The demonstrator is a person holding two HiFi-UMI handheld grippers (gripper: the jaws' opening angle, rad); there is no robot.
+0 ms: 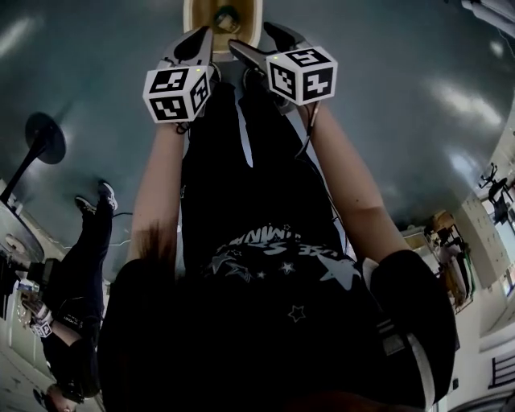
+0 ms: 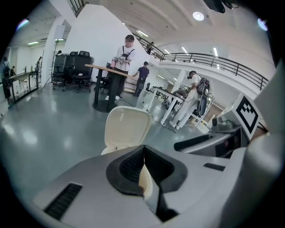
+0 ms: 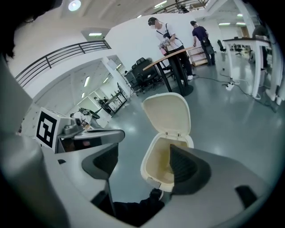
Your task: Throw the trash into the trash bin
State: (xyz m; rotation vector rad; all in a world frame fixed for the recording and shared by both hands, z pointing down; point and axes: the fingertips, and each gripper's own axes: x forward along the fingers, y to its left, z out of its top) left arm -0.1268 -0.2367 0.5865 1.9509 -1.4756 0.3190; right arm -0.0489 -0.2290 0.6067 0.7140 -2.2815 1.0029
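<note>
Two hand-held grippers out ahead in the head view, side by side and close together, tips at the near rim of the trash bin (image 1: 195, 20). Left hand-held gripper (image 1: 196, 42) at that view's left, right hand-held gripper (image 1: 265, 44) just beside it, each with a marker cube (image 1: 177, 92) facing the camera.

For the left hand-held gripper, in the left gripper view: dark ribbed pads (image 2: 129, 164) pressed together at the tips, no gap there. Nearer the camera, a pale cream sliver in the slit between the pads; cannot tell whether a held scrap or the bin showing through. Beyond the jaws, the bin's cream lid (image 2: 127, 127) upright and open.

For the right hand-held gripper, in the right gripper view: jaws wide apart, nothing between the pads. Through the gap, a look down into the open bin, with cream walls, a yellowish inside and the lid standing behind the mouth. Contents not to be made out there; in the head view, a small dull lump inside, too small to name. Against the bin's front foot, a dark clothed part of the person (image 3: 133, 209).

Bin on the glossy grey floor (image 3: 231, 129), well apart from a tall worktop (image 3: 171, 55) in the background with two people beside it.
</note>
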